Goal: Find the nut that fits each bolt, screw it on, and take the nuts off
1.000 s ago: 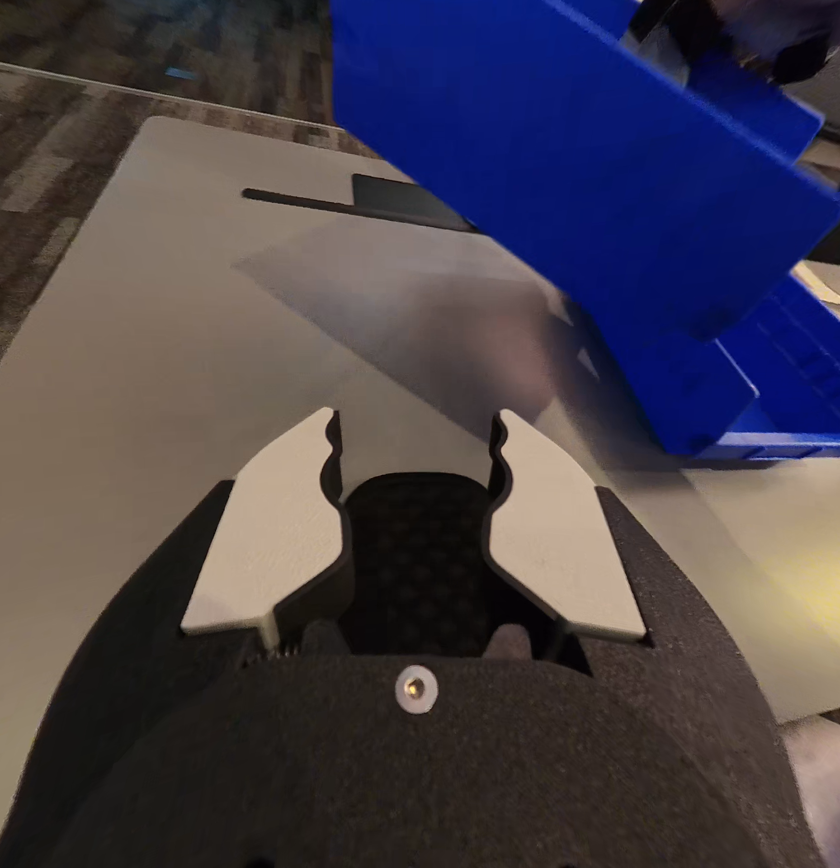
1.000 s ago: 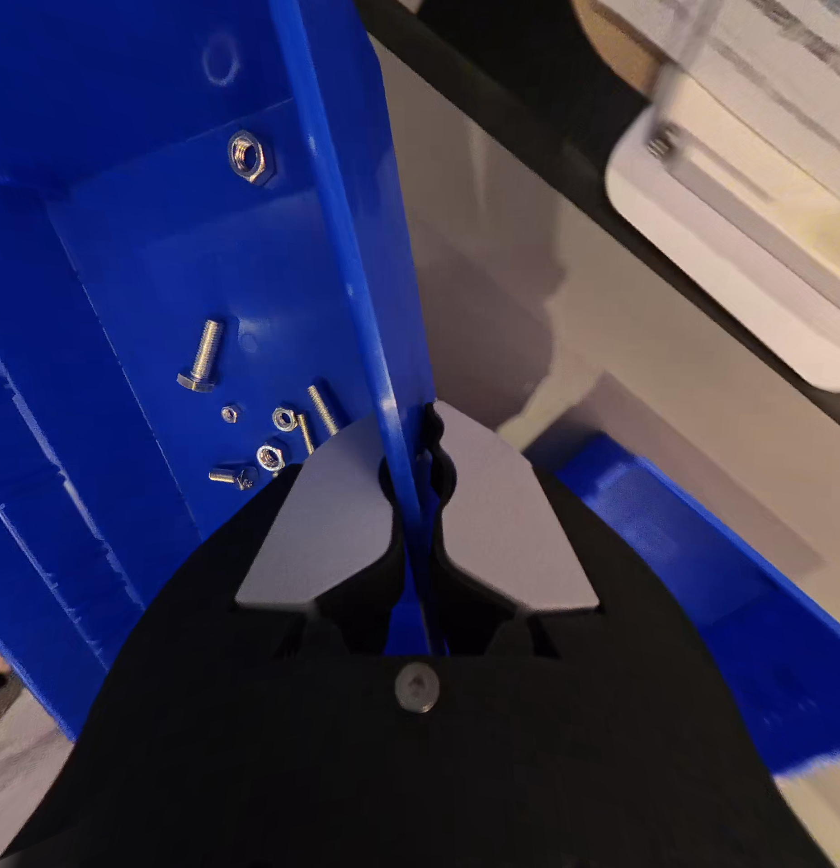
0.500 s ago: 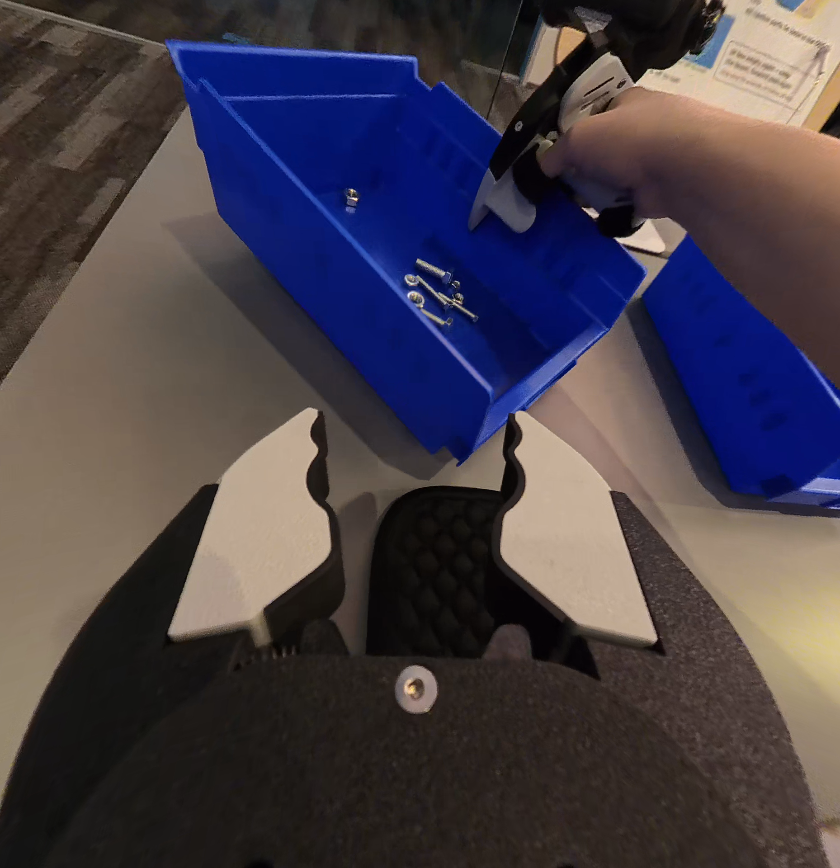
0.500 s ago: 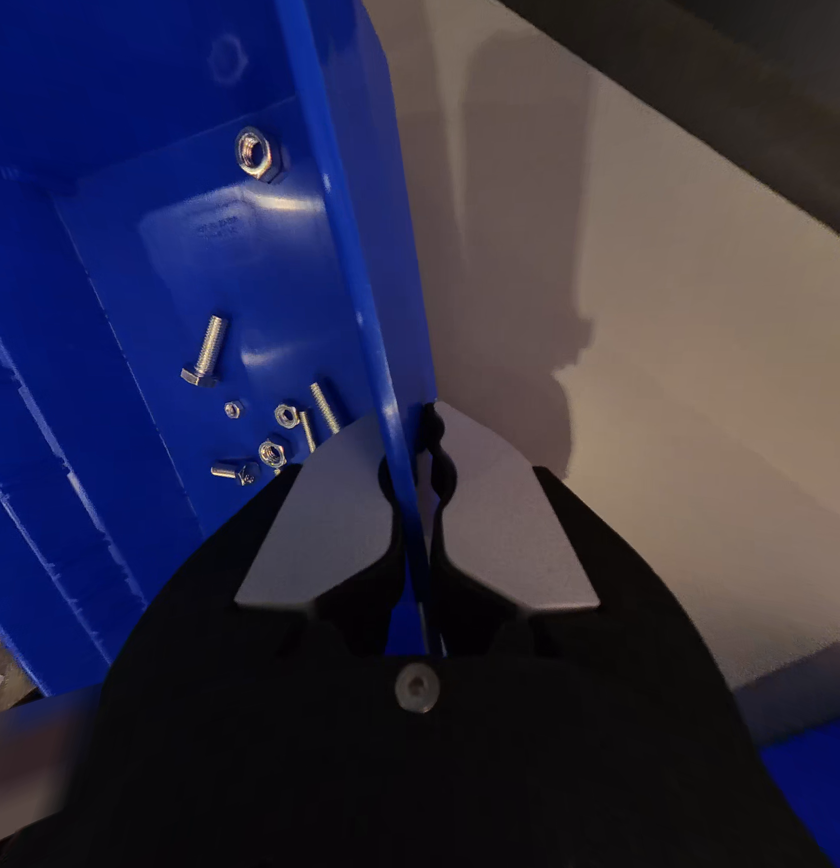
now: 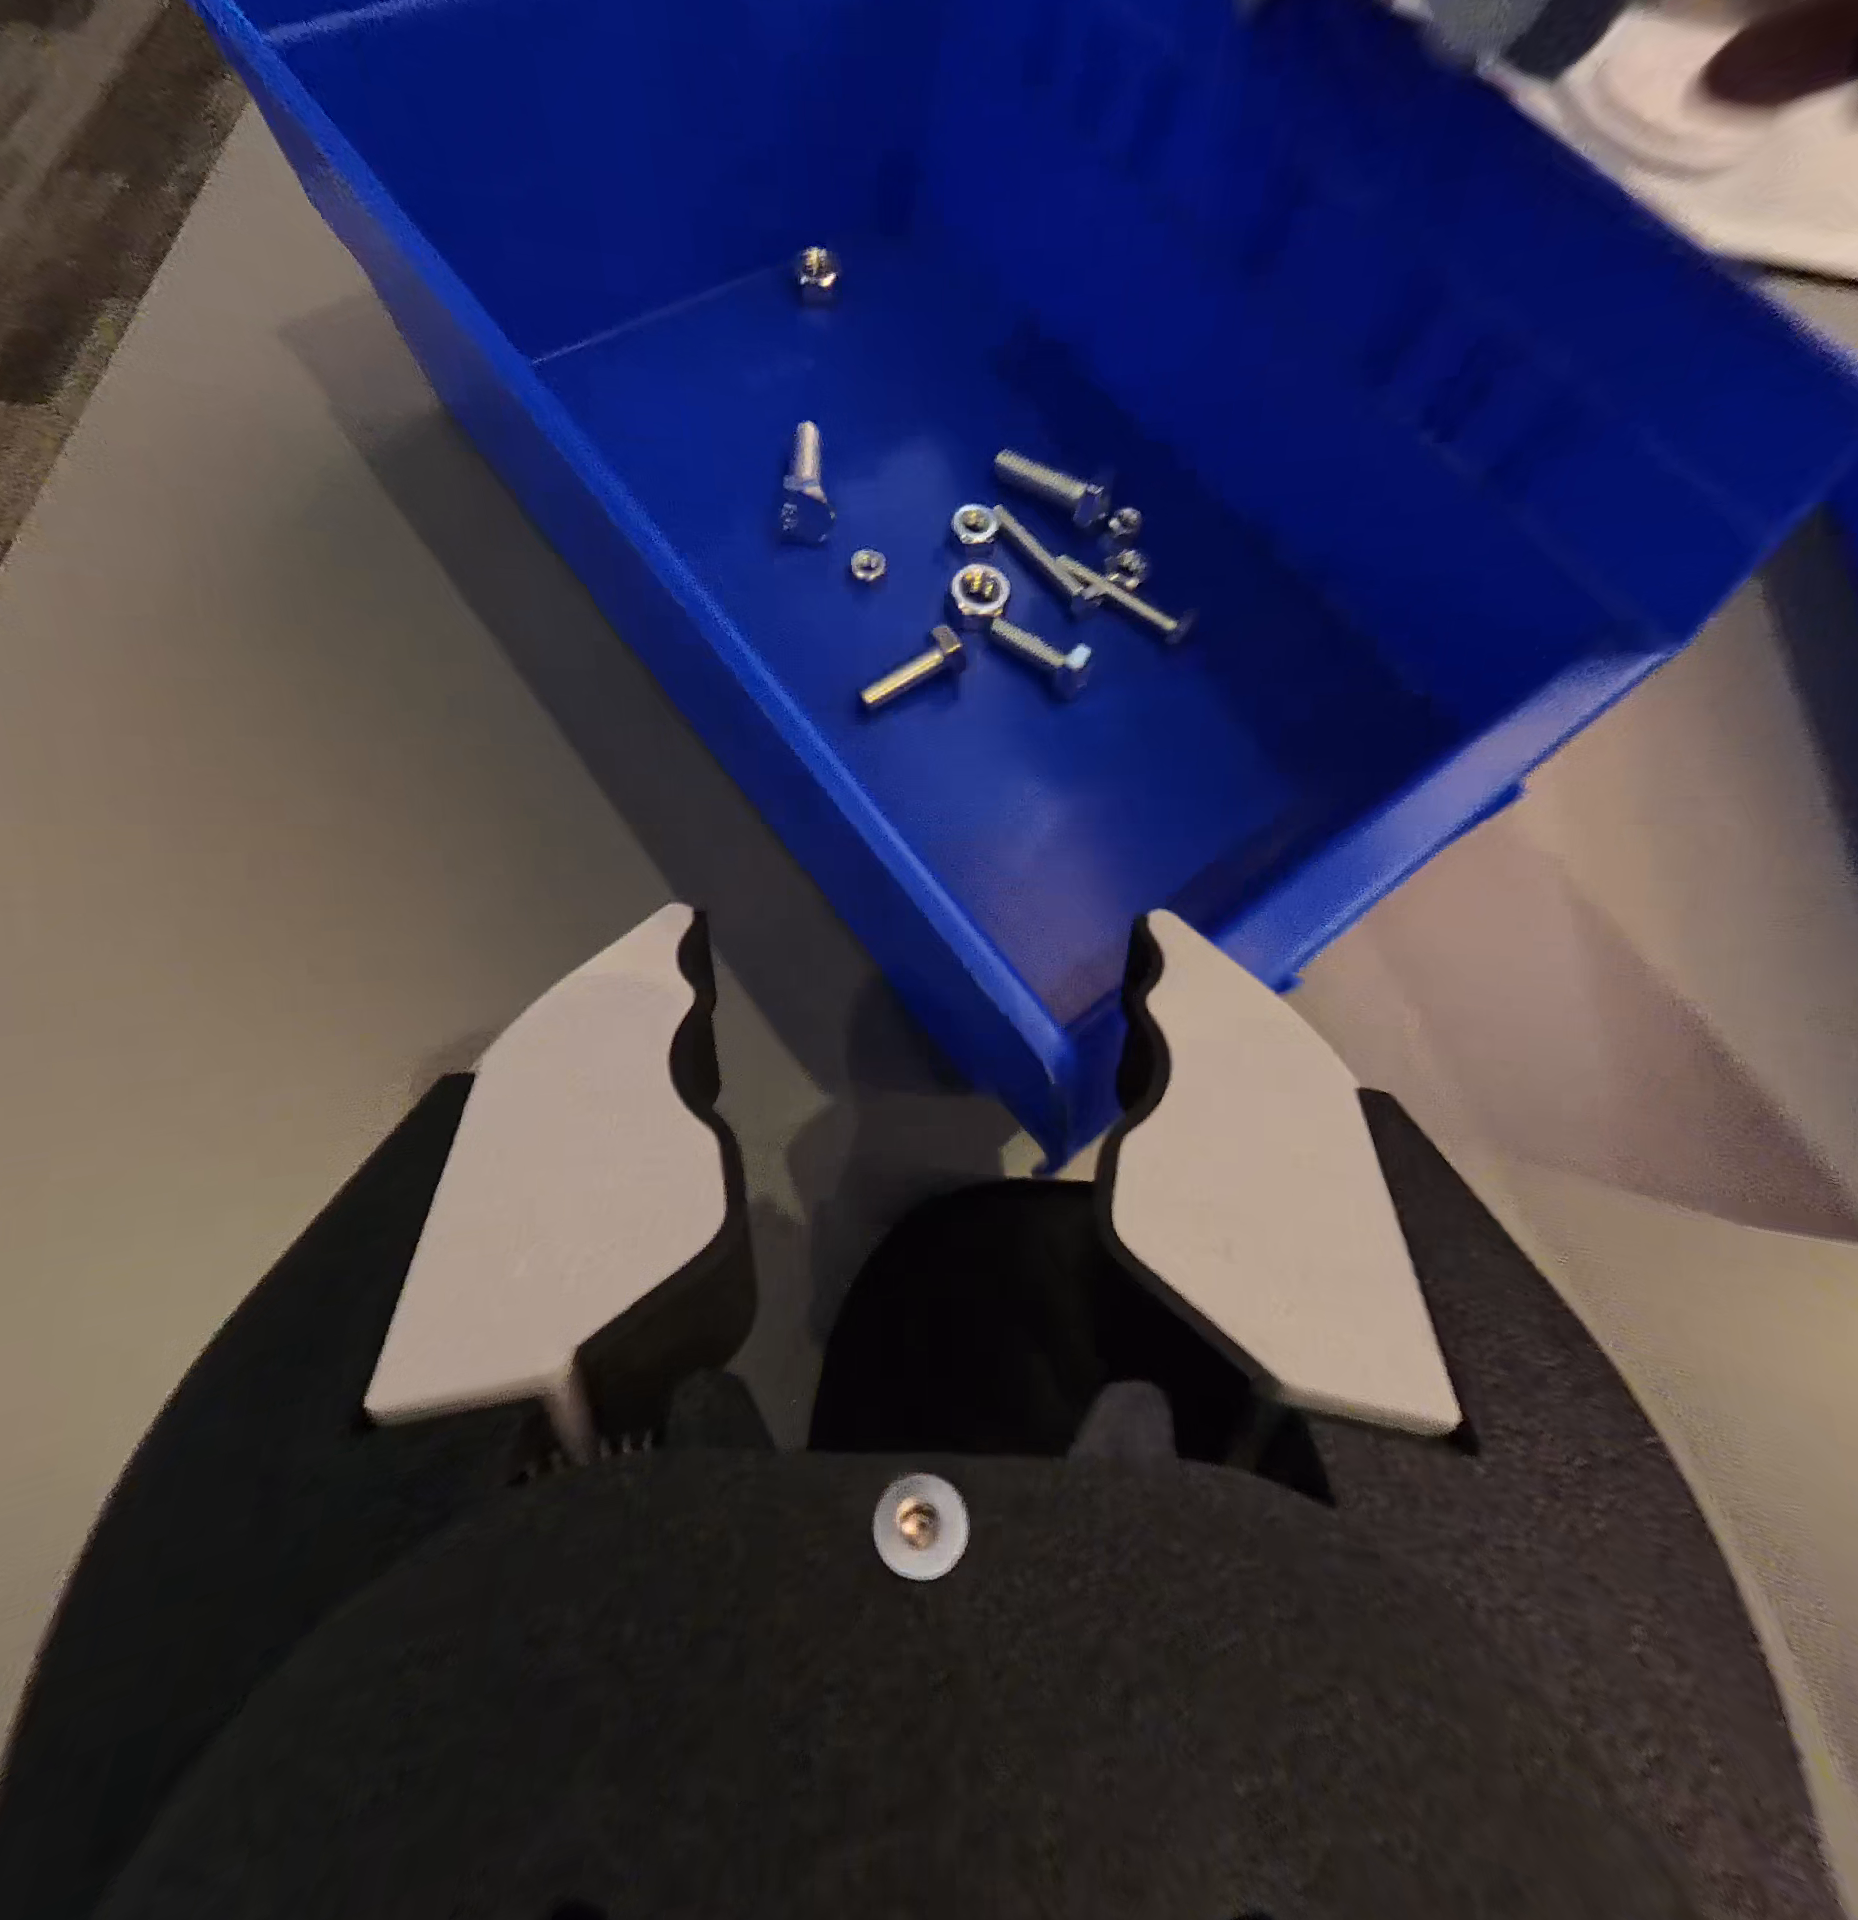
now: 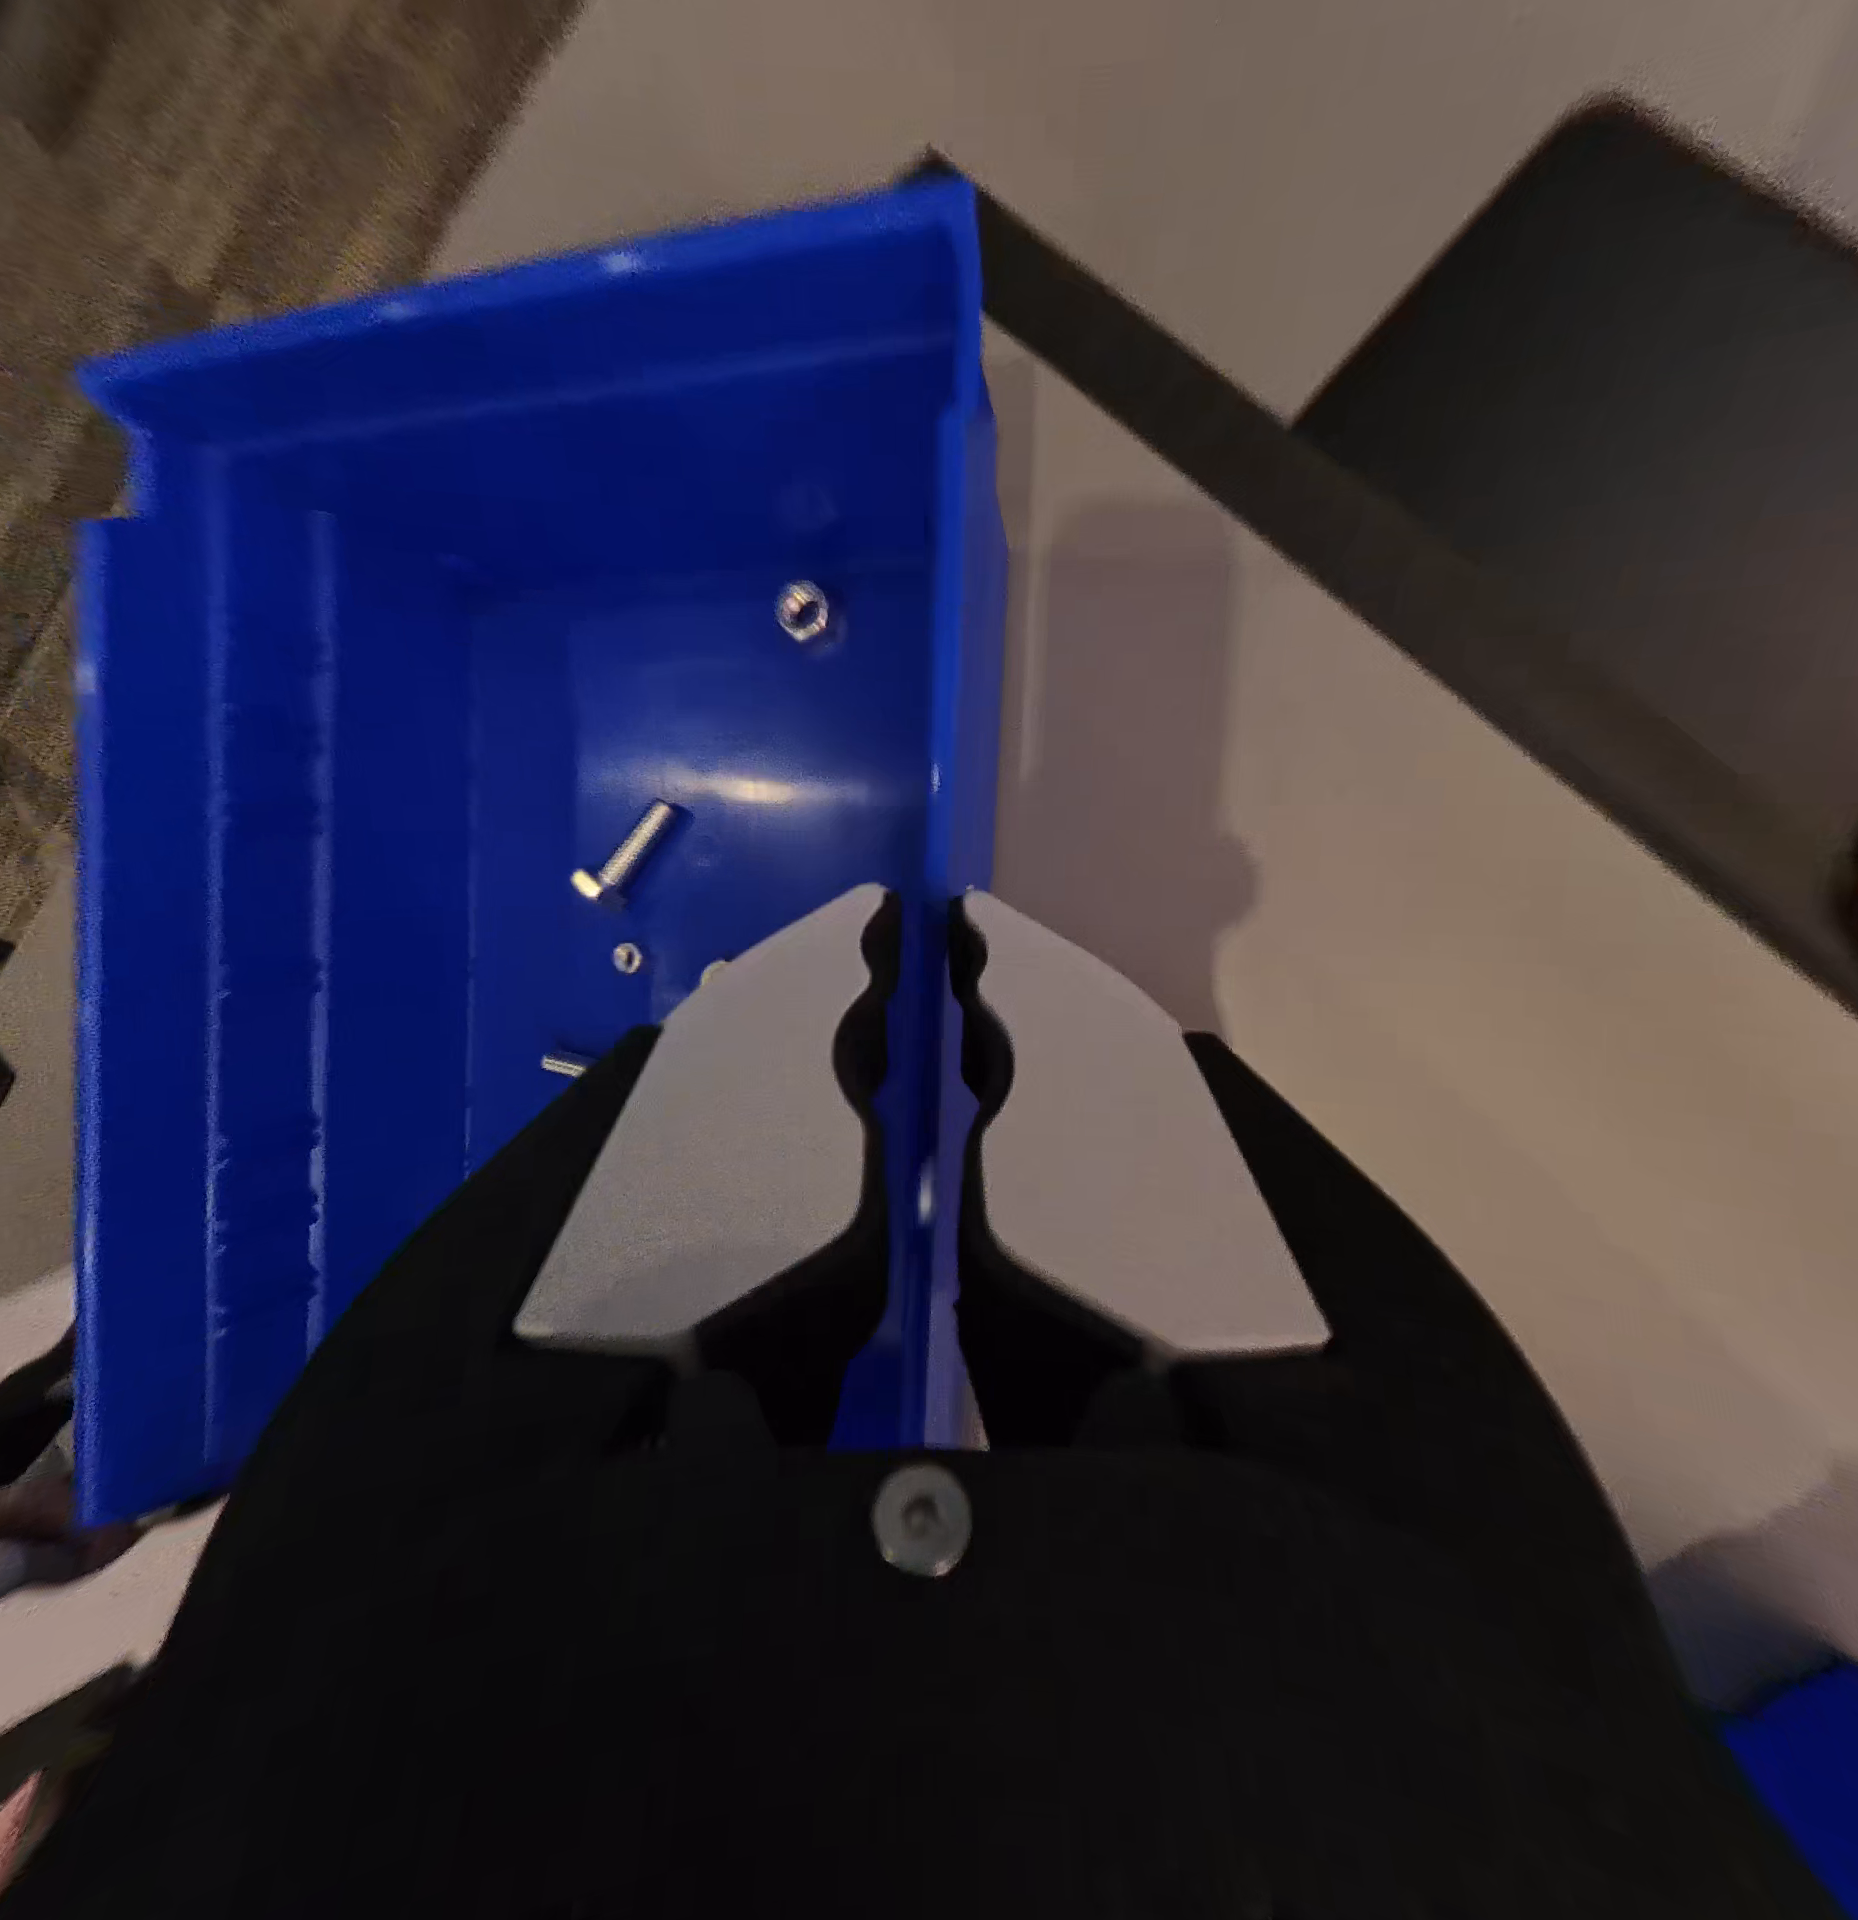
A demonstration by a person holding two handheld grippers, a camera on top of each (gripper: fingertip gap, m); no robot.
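A loose scatter of small silver steel bolts (image 5: pixel 1044 483) and hex nuts (image 5: pixel 977 594) lies on the floor of a deep blue plastic bin (image 5: pixel 613 436) that stands on a pale grey tabletop (image 5: pixel 229 790). One lone nut (image 5: pixel 816 272) sits apart near the bin's far wall.

The left wrist view shows the whole cluster. In the right wrist view most of it is hidden behind the gripper body, leaving one bolt (image 6: pixel 626 855), the lone nut (image 6: pixel 803 611) and a few small pieces in sight.

The right gripper (image 6: pixel 923 904) is clamped on the bin's thin side wall (image 6: pixel 956 644), its pale fingers pressed to either face. The left gripper (image 5: pixel 920 930) hangs spread wide and empty, the bin's near corner (image 5: pixel 1070 1070) just inside its right finger.

Bare table lies to the left of the bin, with patterned carpet (image 5: pixel 42 187) beyond the table edge. Both views are blurred, and thread sizes cannot be made out
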